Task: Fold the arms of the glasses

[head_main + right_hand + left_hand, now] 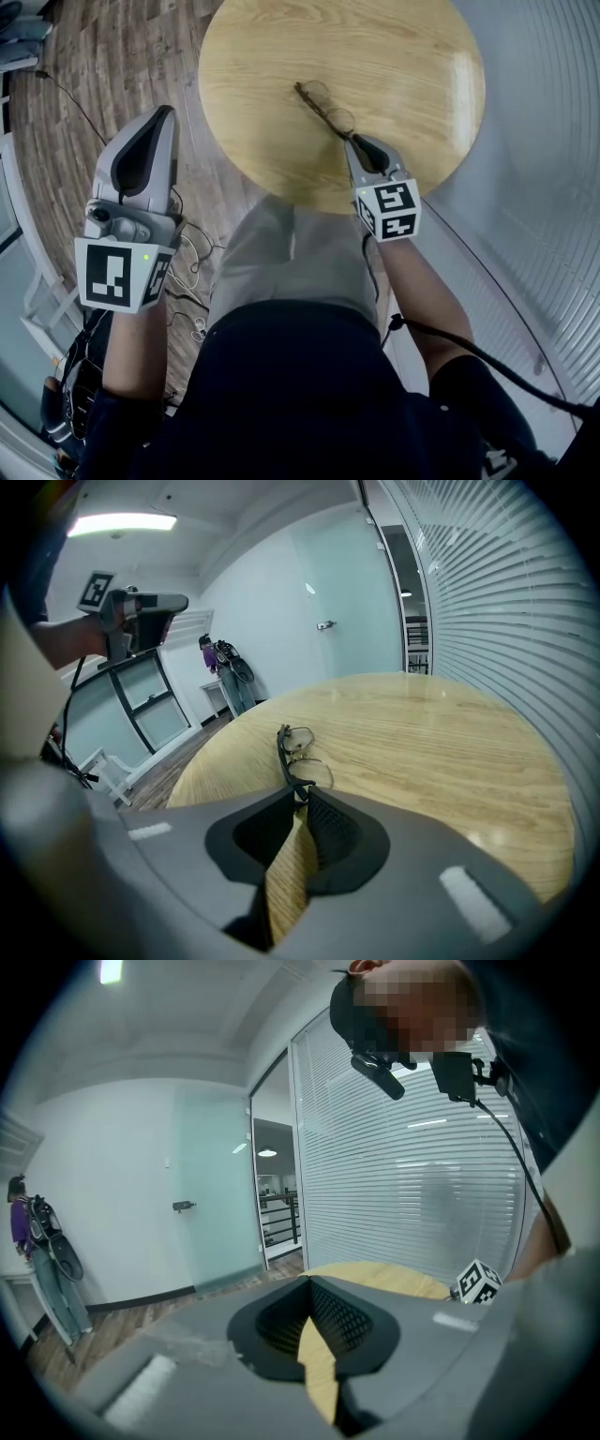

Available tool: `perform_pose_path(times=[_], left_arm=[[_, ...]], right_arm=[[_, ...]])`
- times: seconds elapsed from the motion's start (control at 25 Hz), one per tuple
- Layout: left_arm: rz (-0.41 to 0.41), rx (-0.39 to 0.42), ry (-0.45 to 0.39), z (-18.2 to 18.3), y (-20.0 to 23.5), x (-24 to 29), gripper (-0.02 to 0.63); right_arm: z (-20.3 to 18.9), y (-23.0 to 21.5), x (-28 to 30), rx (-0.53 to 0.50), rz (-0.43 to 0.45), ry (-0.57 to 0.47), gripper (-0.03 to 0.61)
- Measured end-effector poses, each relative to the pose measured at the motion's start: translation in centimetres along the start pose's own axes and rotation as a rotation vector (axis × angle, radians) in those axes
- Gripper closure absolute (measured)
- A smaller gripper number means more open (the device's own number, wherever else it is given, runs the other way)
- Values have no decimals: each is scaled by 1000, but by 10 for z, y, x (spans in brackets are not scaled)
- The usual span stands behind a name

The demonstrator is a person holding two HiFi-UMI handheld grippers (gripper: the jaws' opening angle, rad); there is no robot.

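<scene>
Thin dark-framed glasses (323, 103) lie on the round wooden table (412, 56), just this side of its middle. In the right gripper view the glasses (294, 750) run straight away from the jaws, both lenses showing. My right gripper (350, 139) is over the table's near part, shut on the near end of the glasses (301, 793). Whether the arms lie folded against the frame I cannot tell. My left gripper (168, 112) is held off the table's left side above the floor, shut with nothing in it (309, 1282).
The table's near edge (281, 192) is close to my body. Wooden floor (103, 66) with loose cables (192, 267) lies at the left. A glass wall with blinds (487, 611) stands on the right. A metal rack (141, 705) is beyond the table.
</scene>
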State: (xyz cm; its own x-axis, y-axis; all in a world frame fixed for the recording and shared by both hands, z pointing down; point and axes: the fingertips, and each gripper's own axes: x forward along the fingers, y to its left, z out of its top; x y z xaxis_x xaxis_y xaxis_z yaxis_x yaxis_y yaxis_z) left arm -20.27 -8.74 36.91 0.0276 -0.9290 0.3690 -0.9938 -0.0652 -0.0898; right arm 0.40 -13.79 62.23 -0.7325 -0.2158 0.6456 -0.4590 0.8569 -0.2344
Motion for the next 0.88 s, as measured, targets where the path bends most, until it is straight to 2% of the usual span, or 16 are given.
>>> perform_pose_path(times=[0.2,0.36,0.88], left_arm=[[11,-4,-8,12,9,-1,611],[20,-3,-26,20,28,-2,611],[-2,50,-145,59,-13,-34,611]], right_arm=[[5,-4,4,-7,-1,46,522],[11,-4,15,-13,-9,76,472],[10,14,-46,-72,-41,6,471]])
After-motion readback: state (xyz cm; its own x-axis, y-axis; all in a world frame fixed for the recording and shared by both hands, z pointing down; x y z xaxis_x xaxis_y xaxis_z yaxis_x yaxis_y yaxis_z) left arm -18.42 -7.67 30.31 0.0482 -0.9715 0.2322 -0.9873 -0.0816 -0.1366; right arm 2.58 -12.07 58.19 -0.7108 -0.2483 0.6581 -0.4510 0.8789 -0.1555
